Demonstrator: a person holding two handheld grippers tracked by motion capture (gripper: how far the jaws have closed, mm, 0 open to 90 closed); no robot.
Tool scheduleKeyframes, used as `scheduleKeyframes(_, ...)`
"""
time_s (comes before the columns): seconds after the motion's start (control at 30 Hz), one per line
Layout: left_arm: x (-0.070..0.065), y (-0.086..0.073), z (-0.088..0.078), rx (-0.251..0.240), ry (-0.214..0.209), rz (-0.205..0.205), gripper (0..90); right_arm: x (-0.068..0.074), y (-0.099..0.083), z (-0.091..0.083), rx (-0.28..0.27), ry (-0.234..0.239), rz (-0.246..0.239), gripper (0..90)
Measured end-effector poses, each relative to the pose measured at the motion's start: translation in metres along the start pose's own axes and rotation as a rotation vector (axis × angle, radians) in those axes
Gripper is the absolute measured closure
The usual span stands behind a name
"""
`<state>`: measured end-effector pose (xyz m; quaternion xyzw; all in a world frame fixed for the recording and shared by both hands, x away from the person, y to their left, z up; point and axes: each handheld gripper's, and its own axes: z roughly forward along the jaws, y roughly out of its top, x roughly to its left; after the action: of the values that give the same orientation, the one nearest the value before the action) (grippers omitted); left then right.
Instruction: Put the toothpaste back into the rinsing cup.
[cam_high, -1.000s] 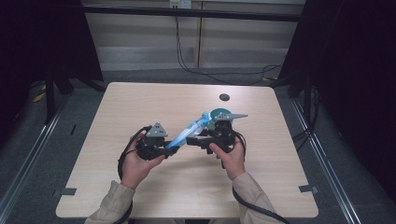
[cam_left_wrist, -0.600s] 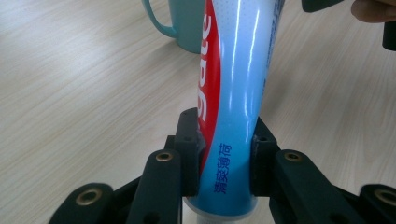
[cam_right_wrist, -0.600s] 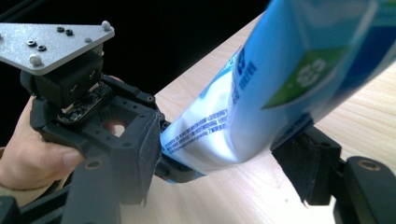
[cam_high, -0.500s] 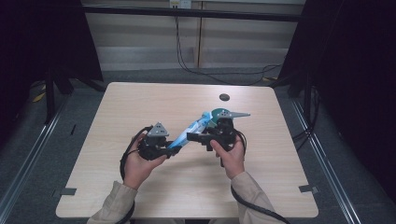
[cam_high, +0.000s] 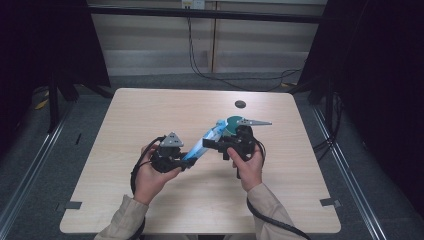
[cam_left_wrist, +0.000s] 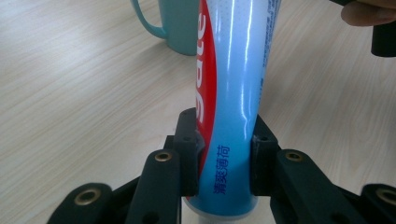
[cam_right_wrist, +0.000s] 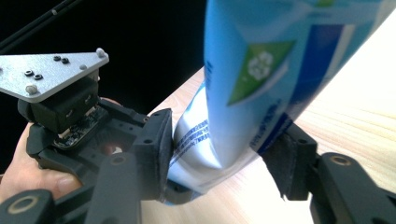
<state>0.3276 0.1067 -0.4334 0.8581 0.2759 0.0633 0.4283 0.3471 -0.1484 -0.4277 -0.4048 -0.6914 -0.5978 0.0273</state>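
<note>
Clearly a toothpaste tube held between two grippers

Up above the middle of the desk, a toothpaste tube (cam_high: 202, 145) hangs slanted between both grippers. It is a soft, glossy plastic tube, light blue with a red band and white lettering, and it carries blue printed characters near its rounded lower end. In the left gripper view the tube (cam_left_wrist: 233, 93) runs straight up between the two black jaws, which press on both its sides near that end. The left gripper (cam_high: 187, 162) is therefore clamped on the tube. In the right gripper view the tube (cam_right_wrist: 261, 79) shows a green triangular patch and fine print, and its body bends where the jaws meet it. The right gripper (cam_high: 212, 145) has one matte black pad touching the tube on one side; the other jaw sits close against the far side, so it too grips the tube.

Just behind the tube stands a teal mug (cam_high: 231, 125) with a smooth curved handle, resting on the desk (cam_high: 150, 110), a pale wood-grain top with rounded corners. A small dark round spot (cam_high: 240, 104) lies farther back.

Both hands come up from the near edge in beige sleeves. The left hand (cam_high: 150, 177) holds its gripper low, and the right hand (cam_high: 247, 165) holds its gripper higher, a grey three-cornered plate (cam_high: 254, 121) on top.
</note>
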Motion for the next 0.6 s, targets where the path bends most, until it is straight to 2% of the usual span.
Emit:
scheduleKeyframes(0.23, -0.005, -0.001, 0.007, 0.006, -0.012, -0.003, 70.3, -0.002, 0.000, -0.001, -0.017, 0.007, 0.033, 52.9)
scheduleKeyframes(0.3, -0.007, -0.002, 0.010, 0.018, -0.015, 0.015, 69.4, -0.001, 0.001, -0.002, -0.011, 0.015, 0.032, 56.4)
scheduleKeyframes(0.6, -0.012, 0.000, 0.014, 0.018, -0.023, 0.027, 67.2, 0.002, 0.004, -0.003, -0.014, 0.024, 0.031, 62.5)
